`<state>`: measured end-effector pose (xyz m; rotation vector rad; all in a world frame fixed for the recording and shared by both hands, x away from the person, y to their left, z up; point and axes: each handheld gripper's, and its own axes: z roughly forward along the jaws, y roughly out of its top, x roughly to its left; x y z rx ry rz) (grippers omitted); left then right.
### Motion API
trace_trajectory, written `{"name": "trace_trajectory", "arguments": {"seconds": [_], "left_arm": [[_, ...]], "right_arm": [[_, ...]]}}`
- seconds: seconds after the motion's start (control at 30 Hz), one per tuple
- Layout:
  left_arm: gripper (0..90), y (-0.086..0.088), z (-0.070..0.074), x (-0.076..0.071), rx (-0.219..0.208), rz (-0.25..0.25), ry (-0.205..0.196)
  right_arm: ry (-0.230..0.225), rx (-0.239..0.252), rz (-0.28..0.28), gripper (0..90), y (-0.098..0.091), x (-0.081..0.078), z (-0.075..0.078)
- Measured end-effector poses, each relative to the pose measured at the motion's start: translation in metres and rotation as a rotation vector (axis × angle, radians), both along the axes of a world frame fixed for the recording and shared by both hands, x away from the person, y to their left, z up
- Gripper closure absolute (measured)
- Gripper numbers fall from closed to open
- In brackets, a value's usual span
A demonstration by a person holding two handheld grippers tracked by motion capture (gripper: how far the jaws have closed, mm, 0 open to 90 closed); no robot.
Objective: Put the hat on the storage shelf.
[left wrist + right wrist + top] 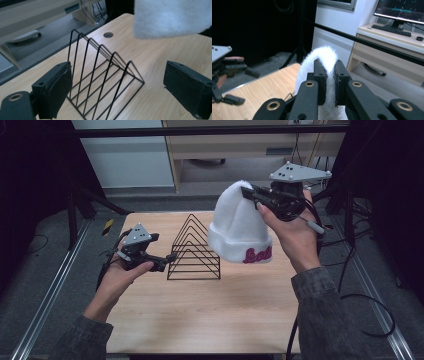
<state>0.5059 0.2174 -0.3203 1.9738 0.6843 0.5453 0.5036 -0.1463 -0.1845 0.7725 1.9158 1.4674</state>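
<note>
A white knit beanie (240, 227) with pink lettering on its cuff hangs above the table, held by its crown. My right gripper (250, 194) is shut on the crown; in the right gripper view the white fabric (325, 53) is pinched between the two black jaws (329, 75). A black wire rack (194, 251) of triangular dividers stands on the wooden table (210, 310), just left of the hat. My left gripper (167, 261) is open with nothing in it, beside the rack's left end. In the left gripper view the rack (100, 75) sits between the spread jaws and the hat (172, 17) hangs above.
A round cable hole (108, 35) lies in the tabletop beyond the rack. Cables (360, 285) trail off the table's right side. A desk (392, 47) with a keyboard and monitor stands behind. Metal rails (45, 290) run along the floor beside the table.
</note>
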Motion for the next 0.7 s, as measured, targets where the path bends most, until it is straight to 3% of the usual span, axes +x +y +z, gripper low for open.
{"name": "trace_trajectory", "arguments": {"seconds": [0.13, 0.43, 0.7], "left_arm": [[8.9, -0.005, 0.006, 0.0, -0.028, -0.032, 0.001], [11.2, -0.014, 0.009, 0.009, -0.06, -0.057, 0.004], [17.3, -0.021, 0.01, 0.031, -0.078, -0.059, 0.018]], "right_arm": [[-0.01, 0.028, 0.015, 83.8, 0.008, 0.003, 0.007], [-0.025, 0.02, 0.054, 83.7, 0.03, 0.011, 0.02], [-0.005, -0.008, 0.118, 83.7, 0.061, 0.022, 0.021]]}}
